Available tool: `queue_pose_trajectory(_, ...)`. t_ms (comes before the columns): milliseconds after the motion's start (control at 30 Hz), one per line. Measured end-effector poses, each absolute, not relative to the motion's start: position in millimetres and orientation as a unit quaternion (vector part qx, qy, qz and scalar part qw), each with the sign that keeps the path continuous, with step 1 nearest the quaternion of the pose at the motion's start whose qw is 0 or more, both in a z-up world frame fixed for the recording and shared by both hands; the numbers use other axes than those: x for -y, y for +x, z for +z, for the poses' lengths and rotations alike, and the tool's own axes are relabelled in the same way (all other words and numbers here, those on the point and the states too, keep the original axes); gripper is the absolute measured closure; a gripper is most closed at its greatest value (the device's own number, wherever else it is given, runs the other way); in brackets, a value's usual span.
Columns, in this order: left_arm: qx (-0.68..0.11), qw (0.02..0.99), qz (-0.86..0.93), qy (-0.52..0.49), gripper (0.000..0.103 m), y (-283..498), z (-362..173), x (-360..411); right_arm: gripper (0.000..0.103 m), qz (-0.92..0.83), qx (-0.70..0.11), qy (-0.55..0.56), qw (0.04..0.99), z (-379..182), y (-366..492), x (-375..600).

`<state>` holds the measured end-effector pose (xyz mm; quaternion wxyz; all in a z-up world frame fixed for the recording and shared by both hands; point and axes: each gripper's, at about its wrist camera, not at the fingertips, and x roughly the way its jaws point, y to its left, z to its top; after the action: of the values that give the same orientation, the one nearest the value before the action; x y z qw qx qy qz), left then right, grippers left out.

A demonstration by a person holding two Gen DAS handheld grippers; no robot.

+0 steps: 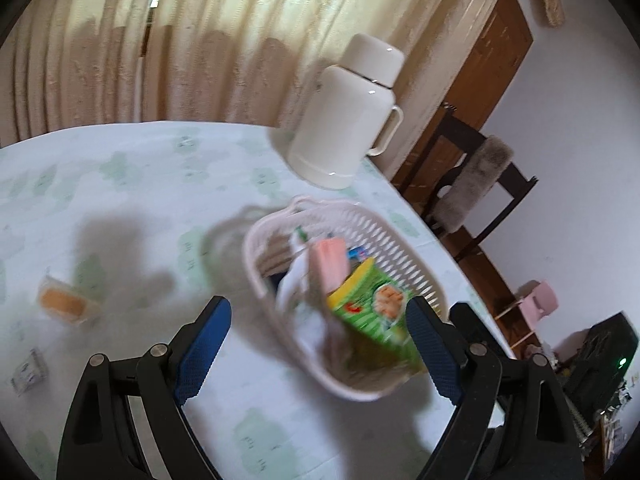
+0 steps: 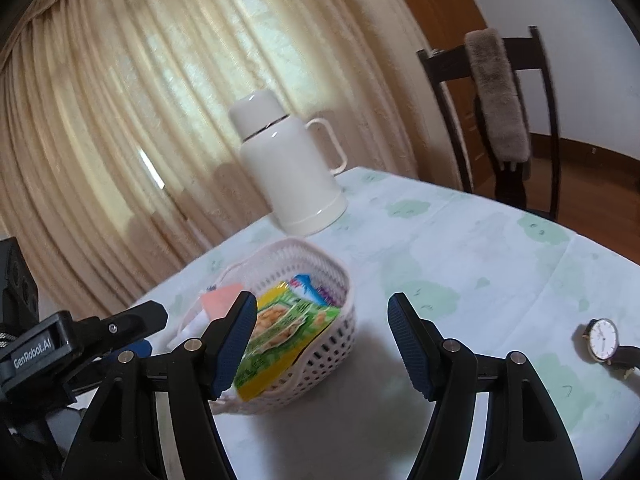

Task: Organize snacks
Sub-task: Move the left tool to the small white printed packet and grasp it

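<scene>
A white slotted basket (image 1: pixel 404 252) (image 2: pixel 340 336) stands on the table and holds several snacks: a green and yellow packet (image 1: pixel 372 312) (image 2: pixel 280 332), a pink packet (image 1: pixel 330 260) (image 2: pixel 220 300) and a white one (image 1: pixel 296 276). My left gripper (image 1: pixel 318 320) is open and empty above the basket's near left side. My right gripper (image 2: pixel 322 312) is open and empty just right of the basket. An orange snack in clear wrap (image 1: pixel 66 300) and a small white packet (image 1: pixel 30 370) lie on the table at the left.
A white thermos jug (image 1: pixel 344 116) (image 2: pixel 288 164) stands behind the basket near the curtain. A wristwatch (image 2: pixel 604 340) lies at the right of the table (image 2: pixel 460 240). A dark chair (image 2: pixel 504 120) (image 1: pixel 472 184) stands beyond the table's far edge.
</scene>
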<state>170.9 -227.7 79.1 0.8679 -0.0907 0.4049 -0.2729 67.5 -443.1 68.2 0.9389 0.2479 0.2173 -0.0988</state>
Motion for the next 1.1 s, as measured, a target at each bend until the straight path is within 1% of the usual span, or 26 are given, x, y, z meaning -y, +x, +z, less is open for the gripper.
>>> queue_pose_trajectory(67, -0.406, 0.871, -0.263, -0.086, 0.016, 167, 77, 220, 0.034, -0.088, -0.217, 0.236, 0.943, 70, 68, 437)
queue_pose_trajectory(167, -0.405, 0.878, -0.242, -0.083, 0.016, 160, 76, 205, 0.028, -0.079, -0.226, 0.221, 0.945, 69, 72, 430)
queue_pose_trajectory(467, -0.389, 0.907, -0.140, -0.079, 0.016, 146, 70, 129, 0.028, -0.089, -0.258, 0.190, 0.943, 64, 79, 420)
queue_pose_trajectory(567, -0.396, 0.908, -0.107, -0.088, 0.016, 149, 61, 101, 0.028, -0.090, -0.243, 0.192, 0.947, 68, 75, 422)
queue_pose_trajectory(767, -0.418, 0.900, -0.056, -0.113, 0.016, 156, 39, 60, 0.028, -0.099, -0.187, 0.177, 0.961, 82, 60, 417)
queue_pose_trajectory(1000, -0.451, 0.885, -0.020, -0.114, 0.016, 164, 14, 50, 0.027, -0.088, -0.187, 0.169, 0.964, 82, 64, 414)
queue_pose_trajectory(1100, -0.461, 0.881, -0.012, -0.107, 0.019, 167, 6, 50, 0.027, -0.088, -0.187, 0.168, 0.964, 82, 64, 414)
